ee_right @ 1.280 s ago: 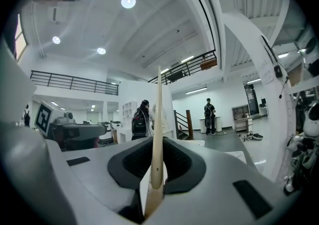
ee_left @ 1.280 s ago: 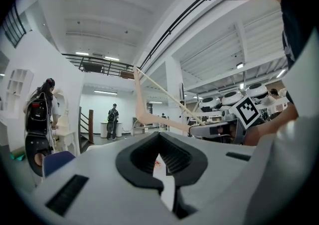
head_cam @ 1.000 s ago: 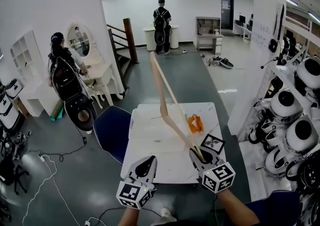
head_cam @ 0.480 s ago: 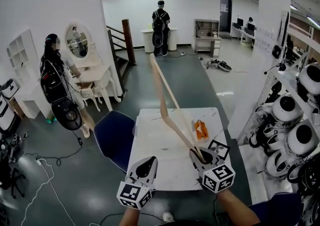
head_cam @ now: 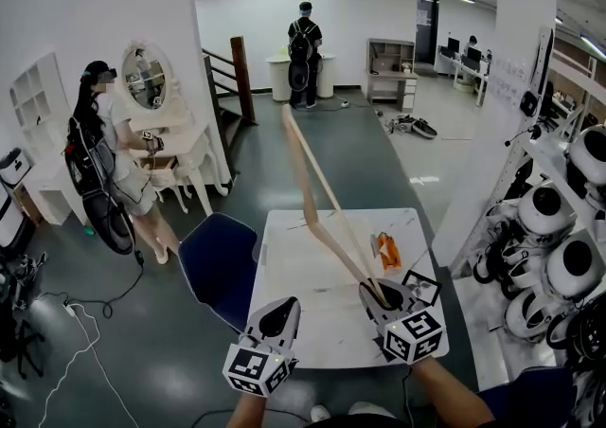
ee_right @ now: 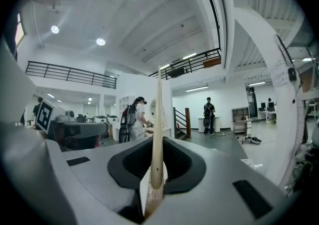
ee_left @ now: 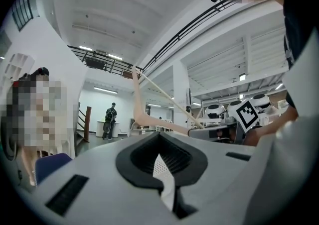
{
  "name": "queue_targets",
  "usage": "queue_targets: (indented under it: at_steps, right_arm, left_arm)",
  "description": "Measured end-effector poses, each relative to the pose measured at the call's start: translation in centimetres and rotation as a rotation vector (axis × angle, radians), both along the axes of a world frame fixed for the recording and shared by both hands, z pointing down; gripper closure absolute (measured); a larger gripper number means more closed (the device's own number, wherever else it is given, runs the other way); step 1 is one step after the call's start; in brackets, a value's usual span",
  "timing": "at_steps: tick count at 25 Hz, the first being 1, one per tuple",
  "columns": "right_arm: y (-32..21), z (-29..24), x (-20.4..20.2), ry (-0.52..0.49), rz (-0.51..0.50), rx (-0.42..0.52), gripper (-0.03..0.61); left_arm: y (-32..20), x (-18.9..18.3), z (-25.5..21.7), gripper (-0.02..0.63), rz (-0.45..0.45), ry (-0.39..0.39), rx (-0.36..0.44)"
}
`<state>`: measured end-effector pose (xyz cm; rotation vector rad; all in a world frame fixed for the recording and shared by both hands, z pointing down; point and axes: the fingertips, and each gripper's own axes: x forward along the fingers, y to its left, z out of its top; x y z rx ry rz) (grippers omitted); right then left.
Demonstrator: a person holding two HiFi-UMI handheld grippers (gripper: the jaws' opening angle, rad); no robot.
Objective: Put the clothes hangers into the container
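A long pale wooden clothes hanger (head_cam: 317,213) rises up and away from my right gripper (head_cam: 381,294), which is shut on its lower end above the white table (head_cam: 294,284). In the right gripper view the hanger (ee_right: 157,119) stands straight up between the jaws of that gripper (ee_right: 153,191). My left gripper (head_cam: 276,318) hovers over the table's front edge, shut with nothing in it. Its own view shows the closed pads (ee_left: 162,171) and the hanger (ee_left: 144,118) off to the right. No container shows in any view.
A small orange object (head_cam: 386,251) lies on the table's right side. A blue chair (head_cam: 216,263) stands left of the table. Shelves with white helmets (head_cam: 559,237) line the right. A person with a backpack (head_cam: 106,170) stands by a white vanity at left, another person (head_cam: 305,52) far back.
Both grippers and the hanger keep nearly the same pose. The head view has shifted slightly. The person at left has turned and stepped away from the vanity.
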<state>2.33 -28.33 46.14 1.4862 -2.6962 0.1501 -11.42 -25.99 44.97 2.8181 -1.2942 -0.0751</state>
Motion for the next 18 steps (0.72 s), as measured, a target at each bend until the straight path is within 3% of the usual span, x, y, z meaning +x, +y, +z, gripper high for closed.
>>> queue_targets:
  at_steps: [18]
  right_arm:
    - [-7.2, 2.9, 1.3, 0.039, -0.039, -0.074, 0.518]
  left_arm:
    - [-6.2, 1.6, 0.6, 0.609, -0.041, 0.008, -0.022]
